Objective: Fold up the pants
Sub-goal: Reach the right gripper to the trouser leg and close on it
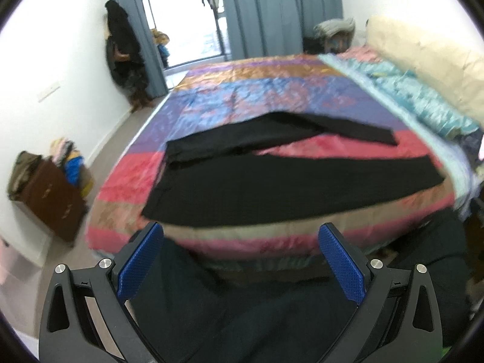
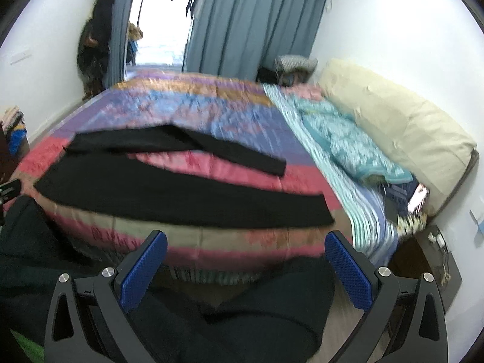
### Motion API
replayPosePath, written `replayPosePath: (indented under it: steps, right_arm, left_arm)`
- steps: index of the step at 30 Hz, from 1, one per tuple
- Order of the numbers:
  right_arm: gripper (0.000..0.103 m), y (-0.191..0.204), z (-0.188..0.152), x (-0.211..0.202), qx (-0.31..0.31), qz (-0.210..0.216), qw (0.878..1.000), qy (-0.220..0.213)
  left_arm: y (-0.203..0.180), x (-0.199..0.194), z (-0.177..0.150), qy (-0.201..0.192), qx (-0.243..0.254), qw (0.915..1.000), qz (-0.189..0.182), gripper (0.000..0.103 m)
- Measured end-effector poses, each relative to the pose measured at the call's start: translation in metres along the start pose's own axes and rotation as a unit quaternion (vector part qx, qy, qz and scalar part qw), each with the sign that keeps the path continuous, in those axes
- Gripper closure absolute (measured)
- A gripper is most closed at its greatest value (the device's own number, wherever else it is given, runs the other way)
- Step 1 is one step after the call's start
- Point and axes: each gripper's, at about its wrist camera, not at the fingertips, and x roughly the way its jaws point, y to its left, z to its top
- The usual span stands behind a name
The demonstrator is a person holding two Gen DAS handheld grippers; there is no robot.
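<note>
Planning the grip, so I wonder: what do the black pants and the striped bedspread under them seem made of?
Black pants: matte, soft-looking cloth, lying flat and limp; weave lost to blur. Striped pink, blue and purple bedspread: satin-like quilted fabric, judging by its sheen and puckered surface.
</note>
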Motion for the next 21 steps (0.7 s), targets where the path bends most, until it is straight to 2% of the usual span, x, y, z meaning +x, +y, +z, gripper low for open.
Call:
replayPosePath:
  steps: [4,7,10,12,13,14,15,17,18,20,21]
  right_arm:
    - [0.0,-0.002,0.019,-0.017,0.024,0.015,0.997,-0.074]
    - [0.0,-0.016,0.031,-0.041,0.056,0.024,0.985,-0.162]
    - [0.0,-0.033,0.035,-0.066,0.078,0.031,0.957,-0.276]
    - [0.0,-0.04,0.032,-0.072,0.084,0.042,0.933,-0.347]
    - [0.0,-0.04,0.033,-0.067,0.086,0.047,0.928,-0.361]
    - [0.0,-0.039,0.035,-0.051,0.088,0.058,0.929,-0.356]
    - [0.0,-0.036,0.039,-0.036,0.086,0.07,0.939,-0.325]
    - [0.0,-0.018,0.049,0.03,0.068,0.083,0.982,-0.156]
    - [0.0,-0.011,0.045,0.057,0.072,0.08,0.989,-0.098]
    - [0.0,-0.002,0.029,0.086,0.099,0.094,0.989,-0.058]
    - [0.0,0.0,0.024,0.09,0.104,0.098,0.988,-0.054]
  left_arm:
    - [-0.007,-0.006,0.03,-0.026,-0.012,0.9987,-0.042,0.001]
    - [-0.008,-0.017,0.053,-0.066,-0.018,0.9954,-0.068,0.001]
    - [-0.006,-0.024,0.067,-0.111,-0.027,0.9909,-0.07,0.001]
    - [-0.006,-0.02,0.074,-0.132,-0.039,0.9877,-0.074,0.001]
    - [-0.008,-0.015,0.073,-0.135,-0.046,0.9865,-0.081,0.001]
    - [-0.011,-0.006,0.073,-0.129,-0.053,0.9864,-0.087,0.001]
    - [-0.016,0.011,0.071,-0.107,-0.059,0.9888,-0.086,0.001]
    - [-0.028,0.041,0.066,-0.055,-0.052,0.9939,-0.08,0.001]
    - [-0.038,0.058,0.061,-0.027,-0.034,0.9957,-0.082,0.001]
    - [-0.051,0.081,0.053,0.008,0.001,0.9968,-0.08,0.001]
    - [-0.056,0.091,0.048,0.02,0.015,0.9969,-0.074,0.001]
